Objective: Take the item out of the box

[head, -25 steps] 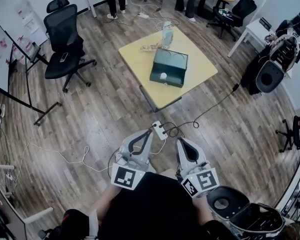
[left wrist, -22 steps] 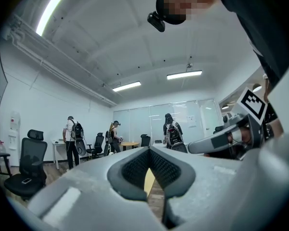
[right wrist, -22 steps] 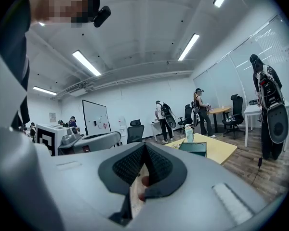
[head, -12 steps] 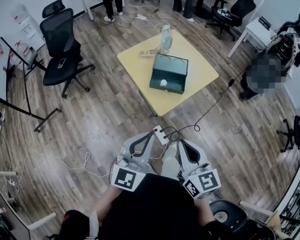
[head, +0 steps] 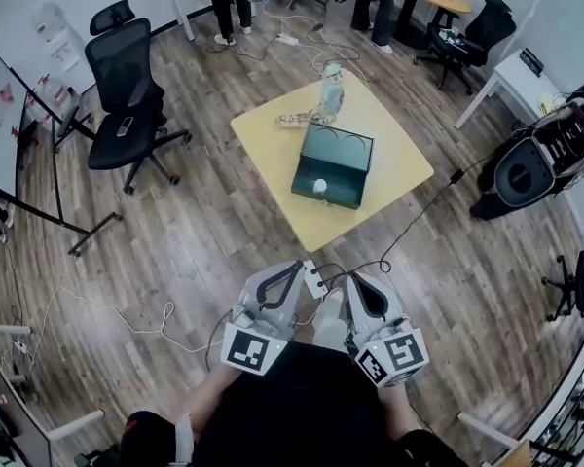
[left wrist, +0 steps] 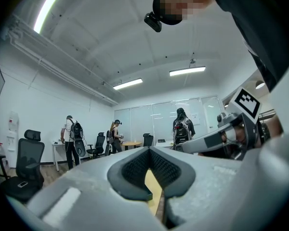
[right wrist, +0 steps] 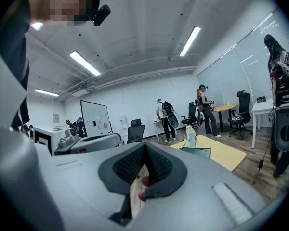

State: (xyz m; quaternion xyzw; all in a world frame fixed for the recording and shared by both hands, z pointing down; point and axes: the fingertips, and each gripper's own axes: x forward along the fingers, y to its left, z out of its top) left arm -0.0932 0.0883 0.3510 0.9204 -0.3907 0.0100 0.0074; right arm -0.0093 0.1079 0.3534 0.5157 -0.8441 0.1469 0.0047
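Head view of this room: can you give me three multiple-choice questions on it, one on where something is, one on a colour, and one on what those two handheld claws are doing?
1. Where does the dark green box stand?
A. on a sofa
B. on the yellow table
C. on a windowsill

2. What colour is the small round item in the box?
A. white
B. red
C. blue

3. How are the left gripper and right gripper?
A. both wide open
B. both shut, empty
C. one carries the box

Answers: 1 B, the box sits on the tabletop; 2 A, it shows white against the dark interior; 3 B, each gripper view shows pads together with nothing between.
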